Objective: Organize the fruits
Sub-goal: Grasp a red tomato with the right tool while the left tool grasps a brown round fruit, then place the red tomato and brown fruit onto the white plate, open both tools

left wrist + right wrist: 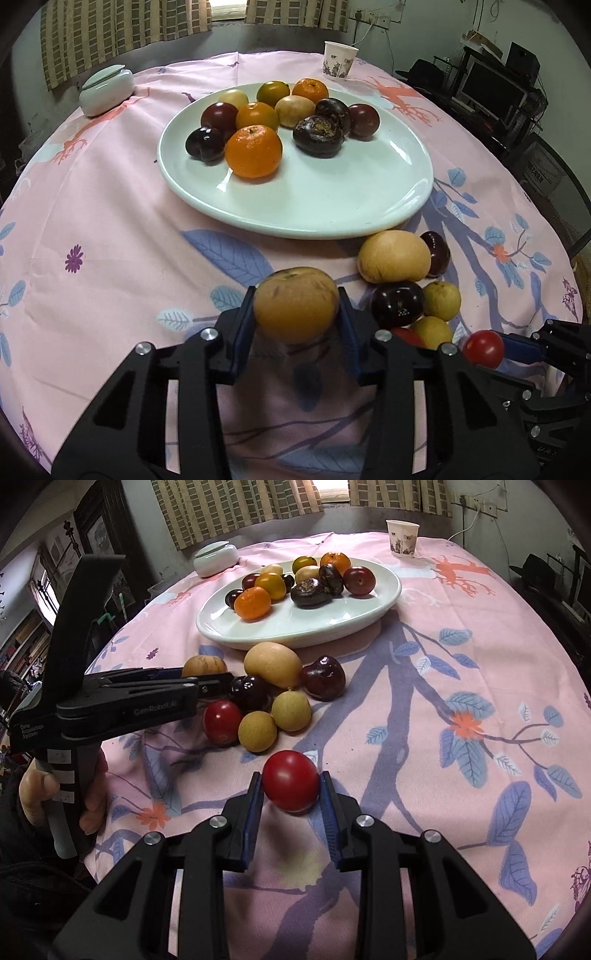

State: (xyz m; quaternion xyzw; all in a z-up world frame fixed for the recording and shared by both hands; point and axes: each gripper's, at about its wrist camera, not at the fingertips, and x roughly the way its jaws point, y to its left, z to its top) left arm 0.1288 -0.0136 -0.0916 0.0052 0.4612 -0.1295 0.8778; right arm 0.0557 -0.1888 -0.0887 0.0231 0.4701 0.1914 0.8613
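Note:
My left gripper (296, 301) is shut on a tan round fruit (295, 304) and holds it just above the cloth, in front of the white plate (332, 206). The plate holds several oranges, dark plums and tan fruits. My right gripper (291, 781) is shut on a red tomato (291, 780). The tomato also shows in the left wrist view (483, 349). Loose fruit lies on the cloth below the plate: a large tan fruit (272, 664), dark plums (323, 677), yellow-green fruits (291, 710) and another red tomato (221, 722).
A pink floral cloth (424, 701) covers the round table. A pale lidded jar (107, 90) stands at the back left and a paper cup (339, 60) at the back. Shelves and a monitor stand beyond the right edge of the table.

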